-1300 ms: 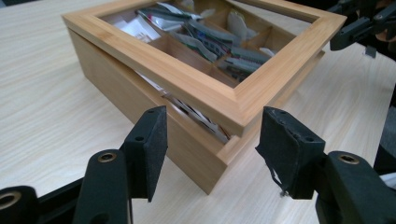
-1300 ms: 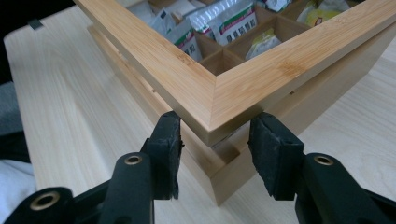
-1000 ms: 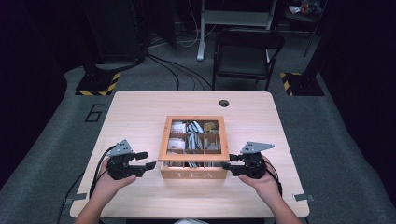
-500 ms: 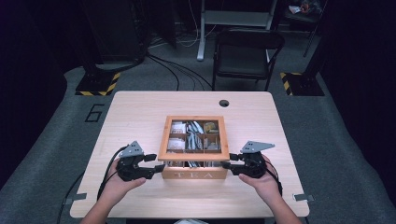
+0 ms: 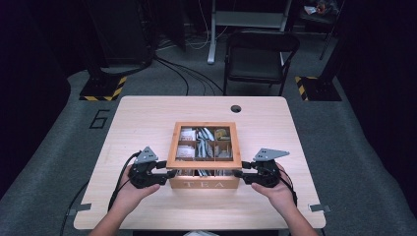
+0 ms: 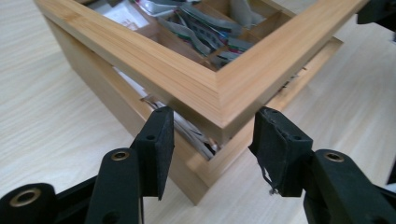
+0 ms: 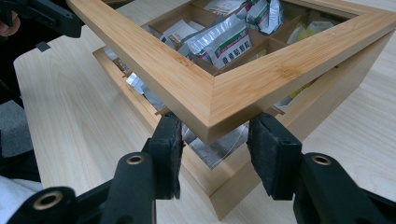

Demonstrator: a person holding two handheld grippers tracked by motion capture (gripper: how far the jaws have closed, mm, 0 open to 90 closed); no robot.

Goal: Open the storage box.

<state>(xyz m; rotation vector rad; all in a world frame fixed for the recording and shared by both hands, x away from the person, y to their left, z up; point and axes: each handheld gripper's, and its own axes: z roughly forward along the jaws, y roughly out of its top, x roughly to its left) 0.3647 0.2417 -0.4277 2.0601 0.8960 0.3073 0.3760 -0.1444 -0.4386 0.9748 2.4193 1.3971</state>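
Left gripper (image 5: 169, 173) has come in from the left since the earlier high views and now sits at the near-left corner of the tea box (image 5: 204, 184); its jaws have just been closing. In left gripper view the lid corner (image 6: 222, 100) sits between the two pads, w/ a gap showing each side, so spread round the corner, not yet pinching. Right gripper (image 5: 238, 173) unmoved at near-right corner; in right gripper view its pads flank the lid corner (image 7: 212, 109) and look to press the frame's two edges, so pinching the lid there.

Box is mid-table (image 5: 147, 113), slightly toward the person's side. Lid frame (image 5: 204, 162) is raised off the base at the front: gap visible under it in both gripper views, sachets (image 7: 219, 42) seen through.

Progress, as I judge it: lid lift begun on right, left grip not seated. Left to do: close left on corner, then swing the lid up w/ both hands together.

Materials: box is pale bamboo, straight grain, mitred square corners, smooth finish; "TEA" lettered on front. Lid is an open frame, maybe w/ clear pane – can't tell. Inside: wooden dividers, foil and paper sachets, crinkly. Pads are black, matte, rubbery, worn at edges. Table is light wood laminate.
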